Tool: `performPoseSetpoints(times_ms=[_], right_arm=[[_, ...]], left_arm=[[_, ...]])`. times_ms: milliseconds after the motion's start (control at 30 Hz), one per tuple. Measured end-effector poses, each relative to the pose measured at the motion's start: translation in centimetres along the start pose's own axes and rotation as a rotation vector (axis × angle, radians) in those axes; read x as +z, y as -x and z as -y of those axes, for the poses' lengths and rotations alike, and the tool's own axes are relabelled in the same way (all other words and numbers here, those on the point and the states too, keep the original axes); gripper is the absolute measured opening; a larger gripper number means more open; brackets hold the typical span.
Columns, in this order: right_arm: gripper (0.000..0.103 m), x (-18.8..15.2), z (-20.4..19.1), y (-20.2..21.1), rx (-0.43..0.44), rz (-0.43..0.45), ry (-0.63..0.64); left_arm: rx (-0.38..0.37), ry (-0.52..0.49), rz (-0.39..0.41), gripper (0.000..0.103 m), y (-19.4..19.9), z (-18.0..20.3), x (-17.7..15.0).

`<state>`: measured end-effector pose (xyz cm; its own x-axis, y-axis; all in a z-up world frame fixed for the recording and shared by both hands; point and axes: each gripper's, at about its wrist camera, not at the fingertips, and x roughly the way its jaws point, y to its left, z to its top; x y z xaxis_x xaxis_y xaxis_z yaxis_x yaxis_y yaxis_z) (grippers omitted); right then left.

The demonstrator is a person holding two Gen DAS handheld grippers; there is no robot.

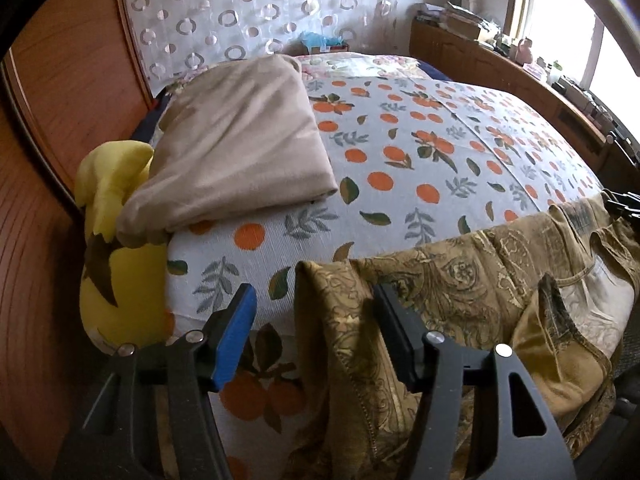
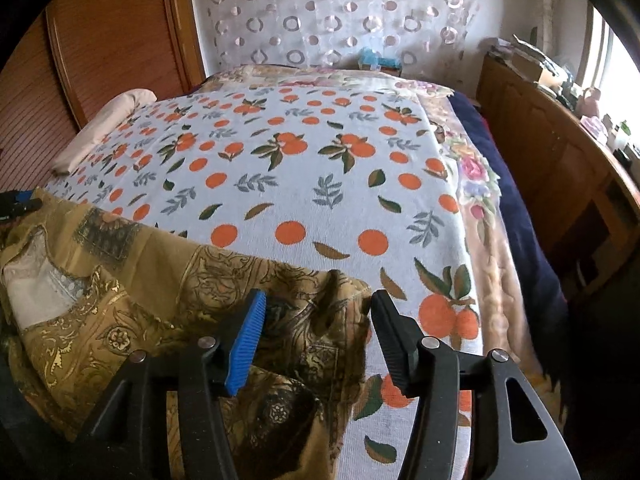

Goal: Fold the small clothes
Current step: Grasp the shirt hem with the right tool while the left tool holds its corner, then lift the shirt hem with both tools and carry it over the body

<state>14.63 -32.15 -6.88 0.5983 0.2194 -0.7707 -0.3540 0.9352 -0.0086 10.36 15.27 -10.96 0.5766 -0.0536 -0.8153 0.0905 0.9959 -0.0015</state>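
A small olive-gold patterned garment lies draped over the near edge of the bed, hanging down the front; it also shows in the right wrist view. My left gripper is open, its jaws standing either side of the garment's left corner. My right gripper is open, its jaws either side of the garment's right corner. The right gripper's tip shows at the far right of the left wrist view. The left gripper's tip shows at the far left of the right wrist view.
The bed has a white cover with orange fruit print. A folded beige blanket and a yellow plush toy lie at its left. A wooden wardrobe stands left, a cluttered wooden cabinet right.
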Motion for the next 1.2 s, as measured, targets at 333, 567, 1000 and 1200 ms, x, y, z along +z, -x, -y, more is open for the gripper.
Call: performPoseSetpoints(times_ms=[333,567,1000,1200], right_arm=[[0.059,0.3,0.8,-1.0,-0.006,-0.008,-0.010],[0.048,-0.4,0.2,-0.8,0.065,-0.007,0.030],[0.008,-0.3,-2.8,13.6,0.162,0.332,0.055],[0.008,1.8,-4.1,22.2,0.165,0.541,0.101]], left_arm=[[-0.050,0.001,-0.006,0.047,-0.5,-0.1,0.0],[-0.065,-0.046,-0.005,0.011,0.1,1.7,-0.2],[-0.118,0.056,0.411,0.007,16.6,3.2,-1.7],[-0.092,0.043,0.588,0.006,24.1,3.0,0.5]])
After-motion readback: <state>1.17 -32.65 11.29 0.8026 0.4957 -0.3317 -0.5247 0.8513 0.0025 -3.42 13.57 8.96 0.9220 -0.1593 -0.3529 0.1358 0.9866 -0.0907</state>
